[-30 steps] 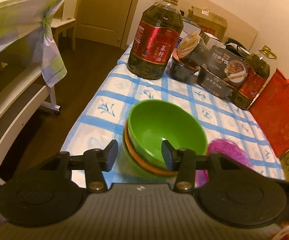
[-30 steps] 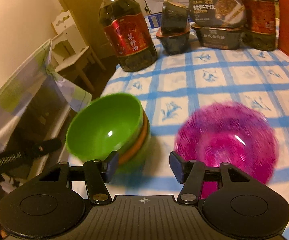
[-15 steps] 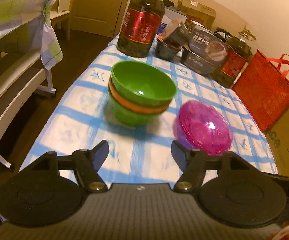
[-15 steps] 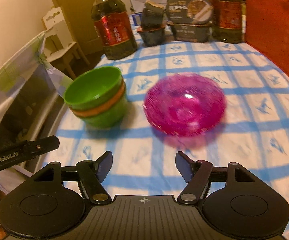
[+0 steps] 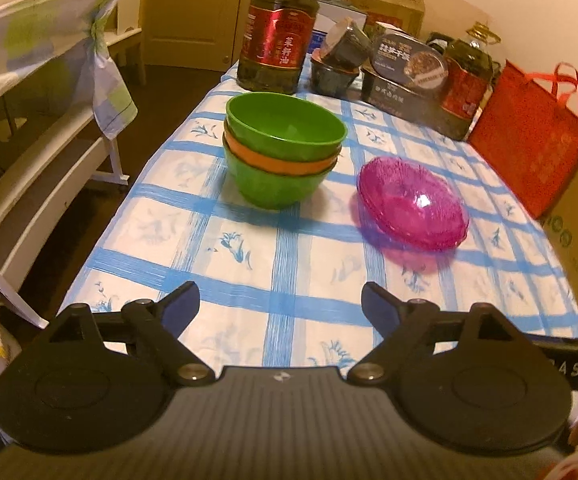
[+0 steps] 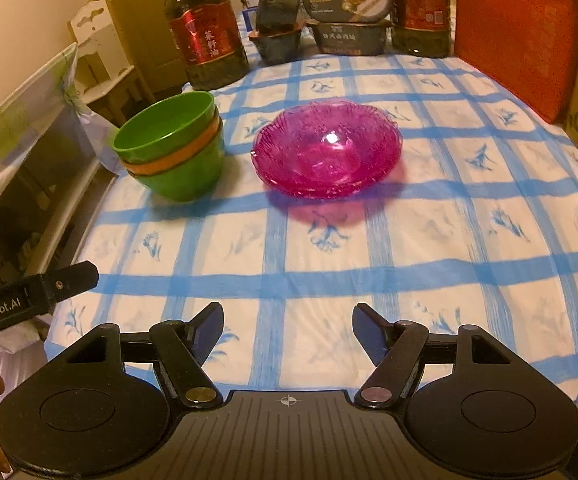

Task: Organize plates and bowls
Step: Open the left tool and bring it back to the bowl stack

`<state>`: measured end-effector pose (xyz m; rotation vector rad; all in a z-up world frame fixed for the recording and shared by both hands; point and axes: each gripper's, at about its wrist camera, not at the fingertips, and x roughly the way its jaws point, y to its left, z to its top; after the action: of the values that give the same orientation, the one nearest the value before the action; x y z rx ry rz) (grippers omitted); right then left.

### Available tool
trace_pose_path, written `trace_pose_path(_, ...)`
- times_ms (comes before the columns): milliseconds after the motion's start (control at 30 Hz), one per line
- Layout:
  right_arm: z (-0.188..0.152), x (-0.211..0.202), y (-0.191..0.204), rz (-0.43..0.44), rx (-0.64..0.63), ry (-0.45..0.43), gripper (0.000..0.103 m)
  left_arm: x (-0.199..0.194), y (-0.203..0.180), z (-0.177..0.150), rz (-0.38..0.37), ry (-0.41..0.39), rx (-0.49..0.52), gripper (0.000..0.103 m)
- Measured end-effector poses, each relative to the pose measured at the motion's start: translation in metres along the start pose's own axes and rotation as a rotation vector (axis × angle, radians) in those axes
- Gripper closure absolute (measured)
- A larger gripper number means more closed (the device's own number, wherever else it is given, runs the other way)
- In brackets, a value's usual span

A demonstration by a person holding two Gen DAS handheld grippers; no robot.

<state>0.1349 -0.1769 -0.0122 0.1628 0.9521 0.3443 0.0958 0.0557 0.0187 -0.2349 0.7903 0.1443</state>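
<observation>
Blue-checked cloth [image 6: 369, 264] covers our table, with oil bottles [image 6: 205, 36] and boxed meals [image 6: 349, 12] pushed to the far edge, leaving the near half free for sorting. We hold our left gripper [image 5: 280, 304] and right gripper [image 6: 287, 330] wide apart and empty over the near edge. Nested green and orange bowls [image 5: 283, 152] stand left; just beside them, the pink glass dishes [image 6: 327, 152] are stacked like with like.

Oil bottle [image 5: 276, 36], food boxes [image 6: 348, 20], red bag [image 6: 517, 36] at tbl's far end.
</observation>
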Motion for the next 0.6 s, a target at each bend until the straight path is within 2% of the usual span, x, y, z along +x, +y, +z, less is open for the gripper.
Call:
trace_pose_path(300, -0.0034, -0.0050, -0.0025, 0.000, 0.010, -0.002, 0.032, -0.0023, -0.0042, -0.0021, -0.039, 0.015, -0.008, 0.017)
trace_pose_path(600, -0.0005, -0.0043, -0.0037, -0.002, 0.012, -0.001, 0.032, -0.0029, -0.0037, -0.0006, -0.046, 0.023, -0.015, 0.017)
